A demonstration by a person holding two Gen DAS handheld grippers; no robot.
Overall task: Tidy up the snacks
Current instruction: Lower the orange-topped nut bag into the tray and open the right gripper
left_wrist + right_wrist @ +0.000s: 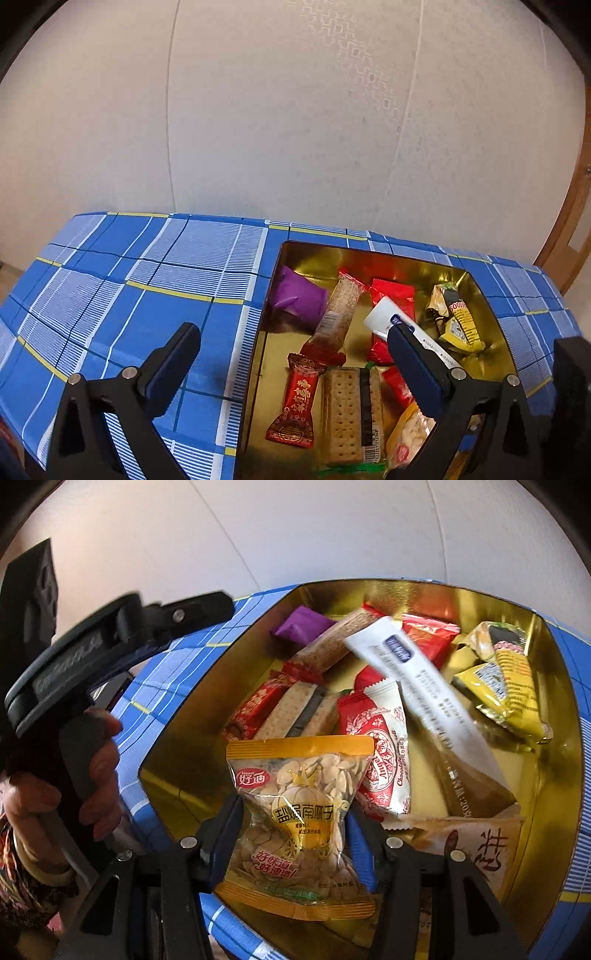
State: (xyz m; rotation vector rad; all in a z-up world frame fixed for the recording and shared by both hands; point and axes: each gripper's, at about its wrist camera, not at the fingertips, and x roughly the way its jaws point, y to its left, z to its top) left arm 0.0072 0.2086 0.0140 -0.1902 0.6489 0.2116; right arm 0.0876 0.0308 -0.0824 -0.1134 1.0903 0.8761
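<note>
Your right gripper point(293, 834) clamps one pumpkin-seed packet point(299, 823) at six o'clock, over the gold tin point(177, 738). Your left gripper point(291, 354) gapes empty. Beyond: one white sachet point(417, 679), one purple packet point(301, 626) at twelve, two yellow packets point(506, 686) at two.

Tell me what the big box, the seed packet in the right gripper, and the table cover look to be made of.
Box: likely metal tin with a glossy gold finish; its inner walls mirror the wrappers.
Seed packet: thin plastic film, clear with printed yellow bands; the seeds show through, and it creases where the right gripper pinches it.
Table cover: seemingly woven cloth, matte blue plaid; it drapes over the edge.
</note>
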